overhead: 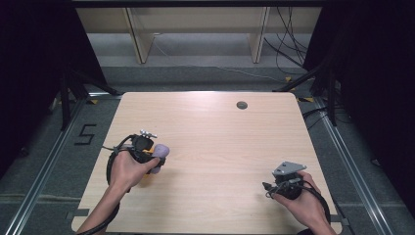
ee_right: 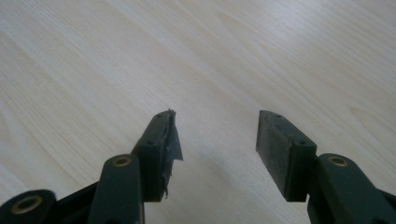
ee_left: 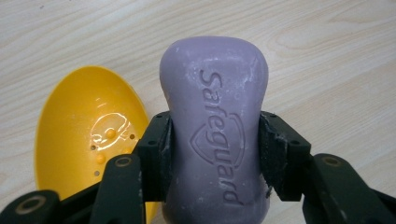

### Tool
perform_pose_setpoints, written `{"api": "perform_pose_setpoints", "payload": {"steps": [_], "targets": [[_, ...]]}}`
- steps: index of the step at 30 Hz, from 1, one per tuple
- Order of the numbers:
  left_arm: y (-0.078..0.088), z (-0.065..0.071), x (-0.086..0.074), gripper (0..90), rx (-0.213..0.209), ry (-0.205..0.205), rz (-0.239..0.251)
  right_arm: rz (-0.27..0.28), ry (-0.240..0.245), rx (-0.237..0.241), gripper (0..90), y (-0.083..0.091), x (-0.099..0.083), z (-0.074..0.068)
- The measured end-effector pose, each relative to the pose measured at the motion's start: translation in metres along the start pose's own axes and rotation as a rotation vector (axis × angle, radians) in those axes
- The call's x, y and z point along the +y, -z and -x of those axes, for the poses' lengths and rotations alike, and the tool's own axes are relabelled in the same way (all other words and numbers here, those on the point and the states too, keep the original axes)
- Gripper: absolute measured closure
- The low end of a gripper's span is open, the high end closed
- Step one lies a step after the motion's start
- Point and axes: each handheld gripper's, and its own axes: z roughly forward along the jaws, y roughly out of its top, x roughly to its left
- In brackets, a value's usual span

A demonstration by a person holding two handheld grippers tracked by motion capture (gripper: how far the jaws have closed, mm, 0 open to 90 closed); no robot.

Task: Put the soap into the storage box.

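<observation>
A purple bar of soap [ee_left: 215, 126] stamped "Safeguard" is clamped between the black pads of my left gripper [ee_left: 215, 154], held just above the wooden table. In the high view the left gripper [overhead: 152, 157] sits at the table's left with the soap [overhead: 161, 152] at its tip. A yellow oval soap dish [ee_left: 88, 140] with small drain holes lies on the table beside and below the soap, partly hidden by the left jaw. My right gripper [ee_right: 217, 140] stands open over bare wood; in the high view the right gripper [overhead: 268, 186] rests near the front right.
The light wooden table [overhead: 210, 132] has a round grey cable grommet [overhead: 242, 105] near its far edge. Dark stands and cables flank the table on both sides. A shelf frame stands behind it.
</observation>
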Motion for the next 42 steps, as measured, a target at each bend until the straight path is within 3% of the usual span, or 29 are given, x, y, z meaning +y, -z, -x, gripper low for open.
{"api": "perform_pose_setpoints", "payload": {"steps": [4, 16, 23, 28, 29, 42], "targets": [[0.000, -0.002, -0.001, 48.9, 0.011, 0.013, 0.011, 0.000, -0.003, 0.004, 48.0, 0.000, 0.000, 0.000], [0.003, -0.015, -0.002, 48.9, 0.033, 0.033, -0.019, 0.005, 0.011, -0.003, 48.0, -0.001, 0.000, 0.000], [0.002, -0.022, -0.002, 48.8, 0.047, 0.058, -0.007, 0.000, -0.005, 0.001, 48.0, 0.000, 0.000, -0.001], [0.004, -0.027, -0.003, 48.9, 0.058, 0.062, -0.028, 0.004, 0.007, -0.002, 48.0, -0.001, 0.000, 0.000], [0.002, -0.027, -0.003, 48.8, 0.051, 0.072, -0.012, 0.001, -0.002, 0.001, 48.0, 0.000, 0.000, 0.000], [-0.001, -0.039, -0.005, 48.8, 0.101, 0.110, -0.036, 0.004, 0.009, -0.002, 48.0, -0.001, 0.000, 0.000]]}}
